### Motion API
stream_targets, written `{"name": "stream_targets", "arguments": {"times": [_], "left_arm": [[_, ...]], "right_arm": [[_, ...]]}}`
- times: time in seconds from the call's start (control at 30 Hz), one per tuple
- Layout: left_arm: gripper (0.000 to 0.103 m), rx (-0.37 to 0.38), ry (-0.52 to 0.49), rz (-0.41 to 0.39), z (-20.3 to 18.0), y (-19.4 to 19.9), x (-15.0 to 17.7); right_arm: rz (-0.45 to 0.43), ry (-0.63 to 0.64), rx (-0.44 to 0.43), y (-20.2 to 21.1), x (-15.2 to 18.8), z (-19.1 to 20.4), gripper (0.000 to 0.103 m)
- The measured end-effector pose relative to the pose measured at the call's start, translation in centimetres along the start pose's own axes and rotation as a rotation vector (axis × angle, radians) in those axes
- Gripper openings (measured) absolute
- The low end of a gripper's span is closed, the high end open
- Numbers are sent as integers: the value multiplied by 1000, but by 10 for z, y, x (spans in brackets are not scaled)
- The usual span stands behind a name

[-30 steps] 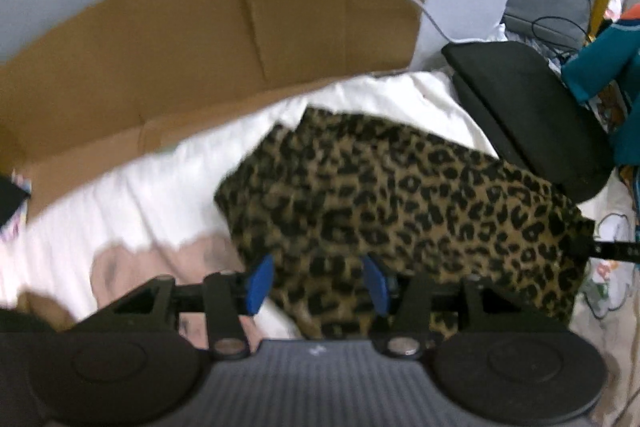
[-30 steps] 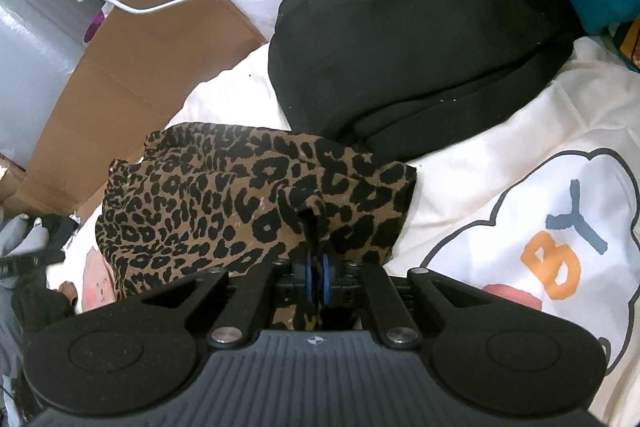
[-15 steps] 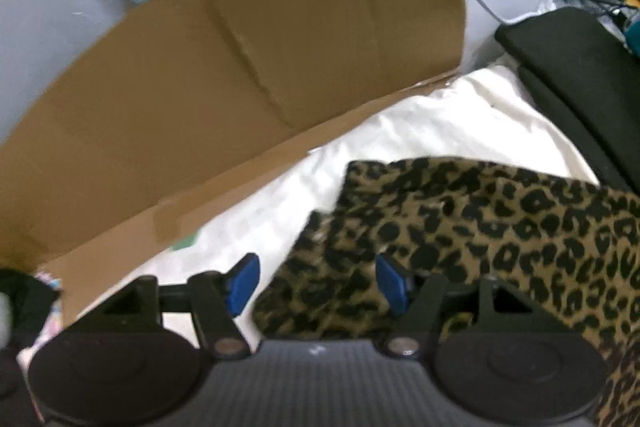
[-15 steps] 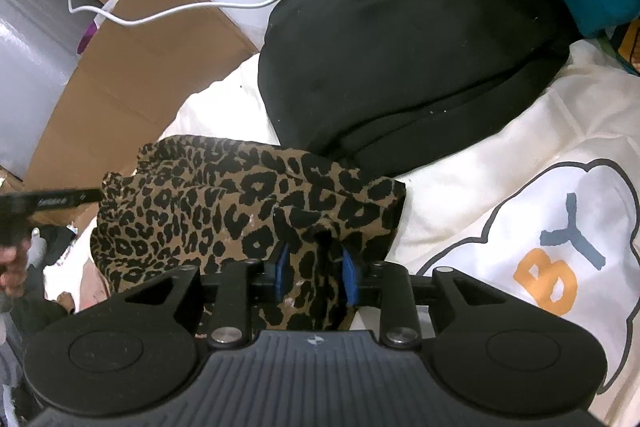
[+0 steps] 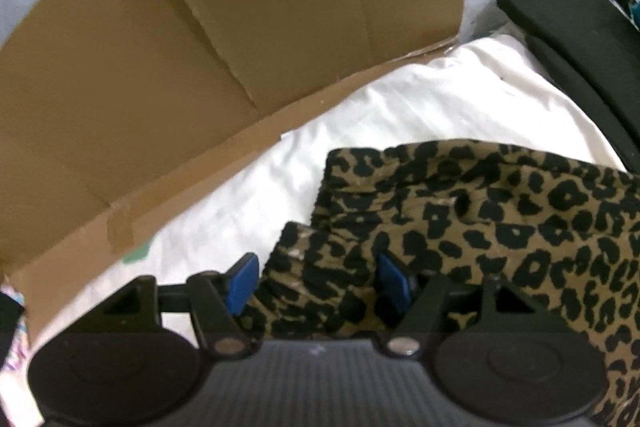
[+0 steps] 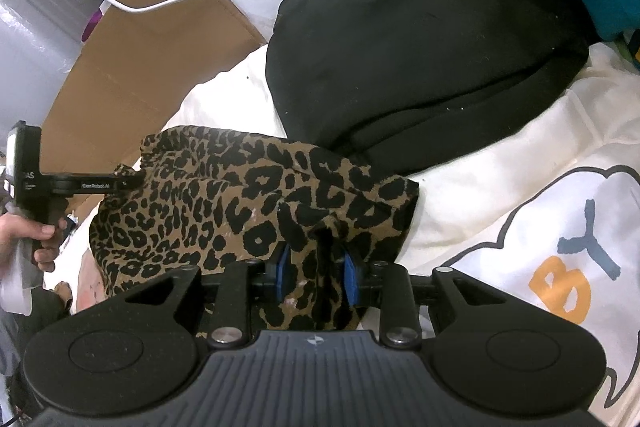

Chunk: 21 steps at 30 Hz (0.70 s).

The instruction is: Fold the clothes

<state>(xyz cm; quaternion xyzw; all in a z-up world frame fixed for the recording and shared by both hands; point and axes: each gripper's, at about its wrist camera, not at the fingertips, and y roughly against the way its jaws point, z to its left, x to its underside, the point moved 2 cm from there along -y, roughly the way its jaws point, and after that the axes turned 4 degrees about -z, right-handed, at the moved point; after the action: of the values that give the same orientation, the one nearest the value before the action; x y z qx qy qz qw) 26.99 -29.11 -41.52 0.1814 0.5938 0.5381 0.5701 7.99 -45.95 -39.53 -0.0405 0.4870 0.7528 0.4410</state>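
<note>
We have the leopard-print garment (image 6: 248, 203) lying bunched on the white bed (image 5: 420, 99), left gripper (image 5: 320, 281) and right gripper (image 6: 314, 273) both parted around its edges, so next we judge a pinch is needed.

Leopard-print garment (image 6: 224, 203) lies folded and rumpled on the white bedding; one edge touches the black cushion.
</note>
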Motion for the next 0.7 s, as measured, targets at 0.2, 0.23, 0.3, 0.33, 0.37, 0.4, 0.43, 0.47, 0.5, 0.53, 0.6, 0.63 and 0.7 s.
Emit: {"name": "stream_targets", "arguments": {"times": [0.2,0.23,0.3,0.33,0.37,0.4,0.43,0.47,0.5,0.53,0.6,0.63,0.7], "left_arm": [[50,-19,-59,-53,-7,19,2],[49,-24,-67,-64,-7,26,0],[46,-28,-77,-91,-6,40,-5],[46,-26,-82,-105,-6,48,-8],[45,-29,-89,-119,-4,55,-11],[45,-30,-92,-127,-4,59,-15],[45,-28,-92,-137,-3,63,-19],[45,-27,-92,-147,-3,67,-23],[45,-26,-92,-156,-2,71,-27],[45,-25,-91,-161,-3,72,-31],[44,-22,-89,-164,-7,69,-39],[44,-20,-87,-163,-10,66,-41],[44,-18,-83,-160,-17,58,-45]], "right_arm": [[-27,-10,-16,8,-2,-4,3],[-36,-14,-23,11,-2,-4,3],[-54,-16,-36,18,-1,-2,3],[-63,-14,-40,22,-1,-1,3],[-73,-13,-45,25,-1,1,3],[-83,-13,-49,28,-2,2,3],[-93,-16,-52,31,-3,2,3],[-102,-20,-53,33,-4,2,3],[-109,-25,-54,35,-6,2,3],[-116,-29,-52,36,-8,1,3],[-112,-36,-39,31,-10,-5,3],[-108,-40,-32,29,-11,-8,3],[-100,-47,-19,23,-12,-14,3]]}}
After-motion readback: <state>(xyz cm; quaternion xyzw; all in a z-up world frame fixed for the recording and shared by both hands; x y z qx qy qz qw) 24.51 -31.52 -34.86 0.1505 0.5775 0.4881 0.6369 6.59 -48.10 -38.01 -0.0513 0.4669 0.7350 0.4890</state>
